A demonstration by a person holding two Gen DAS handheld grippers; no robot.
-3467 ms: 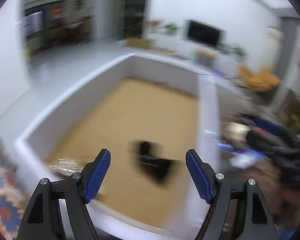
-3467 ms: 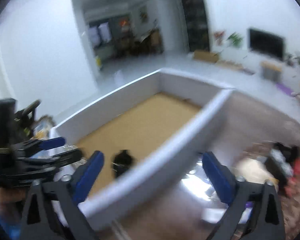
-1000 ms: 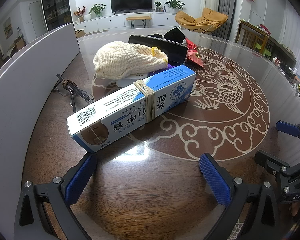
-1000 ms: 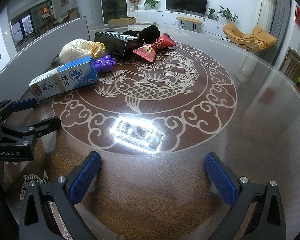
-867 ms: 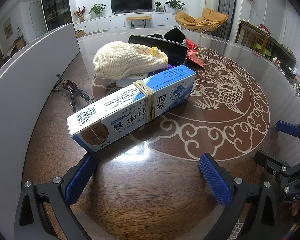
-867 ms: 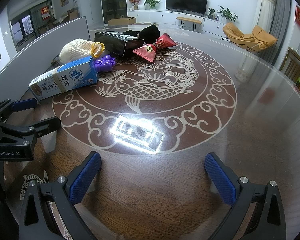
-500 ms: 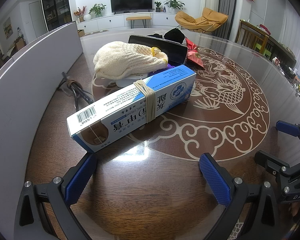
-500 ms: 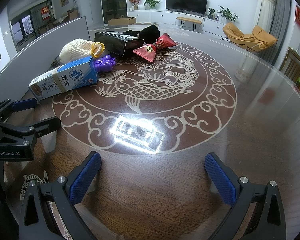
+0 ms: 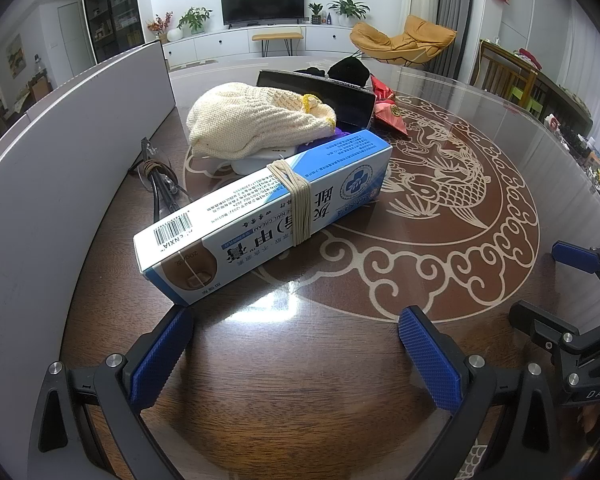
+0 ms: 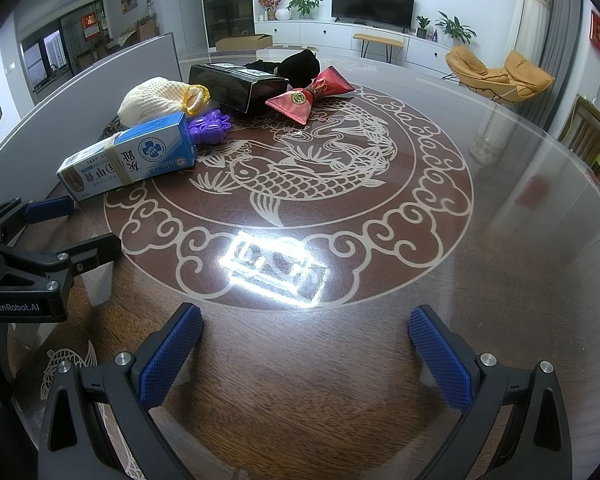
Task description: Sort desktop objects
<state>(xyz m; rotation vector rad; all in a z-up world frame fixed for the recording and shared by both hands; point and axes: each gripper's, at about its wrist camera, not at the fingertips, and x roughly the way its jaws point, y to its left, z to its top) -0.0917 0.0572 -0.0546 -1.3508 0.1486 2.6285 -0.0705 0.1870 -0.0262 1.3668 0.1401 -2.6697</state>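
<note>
While both claws hover low over the near edge of the round counter (image 10: 500,264), neither has hold of anything. Along the left edge stands a grey panel (image 9: 60,152), with a dark cable (image 9: 158,186) lying on the counter just beside it. The left claw (image 9: 296,354) gapes wide, its blue pads (image 9: 162,356) spread apart, and the near end of the blue-and-white box (image 9: 268,208) lies just ahead of the left pad, not touching it that can be told. This box lies on its side, bound round the middle with a rubber band (image 9: 296,204), running from the near left toward the counter's middle. Behind it a cream knit bag (image 9: 256,124) rests partly on something white, and touches the box's far side. In the right wrist view a purple toy (image 10: 212,126) sits just beside the box's far end. Farther back lies a black box (image 10: 236,86), with a black soft thing (image 10: 300,64) behind it and a red pouch (image 10: 312,94) just to its right, all toward the far left of the counter. The koi pattern (image 10: 300,176) in the middle is bare, with a bright lamp glare nearer the front. The right claw (image 10: 304,358) is likewise spread wide and empty above the near edge, well apart from every item; the left claw shows at that view's left side.
</note>
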